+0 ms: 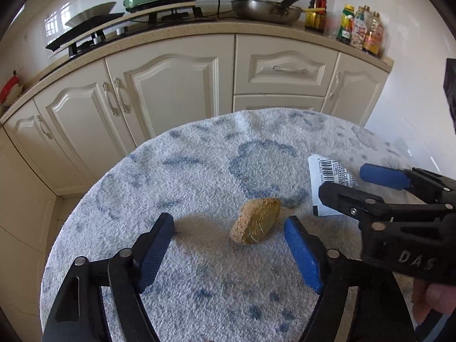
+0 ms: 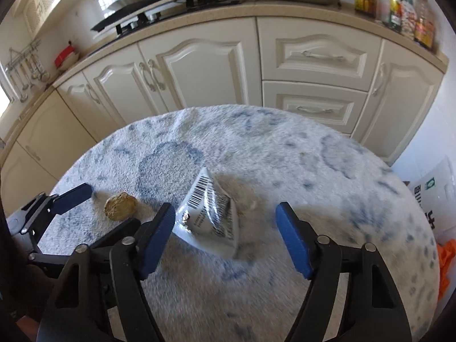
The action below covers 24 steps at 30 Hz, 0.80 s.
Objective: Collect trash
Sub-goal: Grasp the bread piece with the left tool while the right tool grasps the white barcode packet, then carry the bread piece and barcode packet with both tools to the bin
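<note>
Hovering low over a round worktop (image 1: 182, 256) covered in a fluffy white-and-blue cloth, both grippers are lined up on separate bits of trash, which looks like a deliberate split: one piece each. The left gripper (image 1: 229, 238) has its jaws spread wide with nothing in them, and the brown biscuit-like scrap (image 1: 255, 220) lies flat on the cloth just ahead of and between the blue pads, closer to the right pad, so a short push forward and a squeeze would likely catch it. The right gripper (image 2: 225, 225) is likewise wide open and empty; the crumpled white wrapper (image 2: 209, 213) sits between its fingers, touching or nearly touching the left pad, with one corner standing up off the cloth, a handy edge to pinch. That wrapper carries a barcode and blocks of fine print too small and blurred to read. On the right gripper's body, seen from the left camera, raised letters read "DAS". Bottles on the kitchen counter (image 1: 359, 30) behind have labels that cannot be made out.
</note>
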Each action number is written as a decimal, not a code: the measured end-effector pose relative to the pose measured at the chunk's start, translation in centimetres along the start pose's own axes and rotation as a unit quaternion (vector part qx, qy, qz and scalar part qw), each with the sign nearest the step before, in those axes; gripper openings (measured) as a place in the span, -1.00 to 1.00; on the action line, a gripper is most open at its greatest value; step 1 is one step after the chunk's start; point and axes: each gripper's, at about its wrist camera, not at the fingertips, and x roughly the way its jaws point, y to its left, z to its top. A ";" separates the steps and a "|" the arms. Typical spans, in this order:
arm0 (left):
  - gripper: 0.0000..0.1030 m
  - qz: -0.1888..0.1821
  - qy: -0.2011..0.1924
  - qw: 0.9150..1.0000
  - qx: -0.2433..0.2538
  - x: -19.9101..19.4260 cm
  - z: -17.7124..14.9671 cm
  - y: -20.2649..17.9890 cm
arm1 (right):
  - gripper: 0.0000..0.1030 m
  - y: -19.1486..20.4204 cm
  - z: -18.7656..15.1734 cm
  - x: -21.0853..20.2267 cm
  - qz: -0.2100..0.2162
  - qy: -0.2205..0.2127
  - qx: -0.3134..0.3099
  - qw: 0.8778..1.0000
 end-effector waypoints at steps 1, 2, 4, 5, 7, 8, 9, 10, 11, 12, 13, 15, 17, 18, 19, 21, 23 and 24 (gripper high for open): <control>0.38 -0.002 0.000 1.000 0.006 0.3 0.3 -0.2 | 0.15 0.2 0.0 0.0 0.000 -0.003 -0.003 1.000; 0.34 -0.003 -0.001 1.000 0.010 0.5 0.5 -0.3 | 0.07 0.4 0.0 0.0 0.002 -0.004 -0.004 1.000; -0.07 -0.015 -0.007 1.000 0.024 0.4 0.6 -0.8 | -0.33 0.6 -0.1 -0.1 0.001 -0.005 -0.011 1.000; -0.21 -0.023 -0.009 0.999 0.030 0.4 0.5 -1.1 | -0.38 0.5 -0.2 -0.2 0.000 -0.004 -0.014 1.000; -0.61 -0.031 -0.010 0.999 0.026 0.5 0.4 -1.3 | -0.51 0.4 -0.7 -0.5 0.002 -0.004 -0.016 1.000; -0.64 -0.038 -0.009 0.999 0.021 0.7 0.5 -1.3 | -0.53 0.2 -1.0 -0.9 0.007 -0.004 -0.010 1.000; -0.66 -0.041 -0.007 0.999 0.015 0.8 0.4 -1.1 | -0.55 -0.1 -1.3 -1.2 0.010 -0.005 -0.002 1.000; -0.67 -0.047 -0.005 0.999 0.007 0.8 0.5 -0.8 | -0.55 -0.4 -1.6 -1.6 0.013 -0.005 0.004 1.000; -0.67 -0.055 -0.003 0.998 -0.003 0.7 0.4 -0.4 | -0.55 -0.6 -2.0 -2.1 0.015 -0.008 0.007 1.000; -0.67 -0.062 -0.001 0.998 -0.010 0.7 0.4 -0.1 | -0.56 -0.9 -2.5 -2.7 0.016 -0.010 0.010 1.000; -0.67 -0.069 0.000 0.997 -0.016 0.5 0.1 0.2 | -0.56 -1.2 -2.9 -3.3 0.017 -0.011 0.013 1.000; -0.67 -0.074 0.000 0.997 -0.021 0.0 -0.3 0.6 | -0.56 -1.9 -3.8 -4.7 0.023 -0.016 0.024 0.999; -0.67 -0.082 -0.002 0.996 -0.029 -0.8 -0.8 1.0 | -0.56 -2.3 -4.7 -6.2 0.022 -0.021 0.032 0.999; -0.67 -0.084 -0.004 0.996 -0.033 -1.1 -0.9 1.1 | -0.56 -2.6 -5.3 -7.2 0.026 -0.024 0.038 0.999; -0.67 -0.083 -0.006 0.996 -0.034 -1.7 -1.3 1.2 | -0.56 -2.7 -5.7 -7.9 0.028 -0.027 0.042 0.998; -0.67 -0.086 -0.013 0.996 -0.037 -2.9 -1.8 1.0 | -0.56 -2.8 -6.8 -9.9 0.030 -0.036 0.049 0.998; -0.67 -0.088 -0.023 0.995 -0.036 -4.3 -2.3 0.6 | -0.56 -2.9 -7.8 -11.8 0.032 -0.044 0.055 0.997; -0.67 -0.089 -0.029 0.995 -0.034 -5.2 -2.6 0.3 | -0.56 -2.9 -8.3 -12.6 0.031 -0.048 0.057 0.997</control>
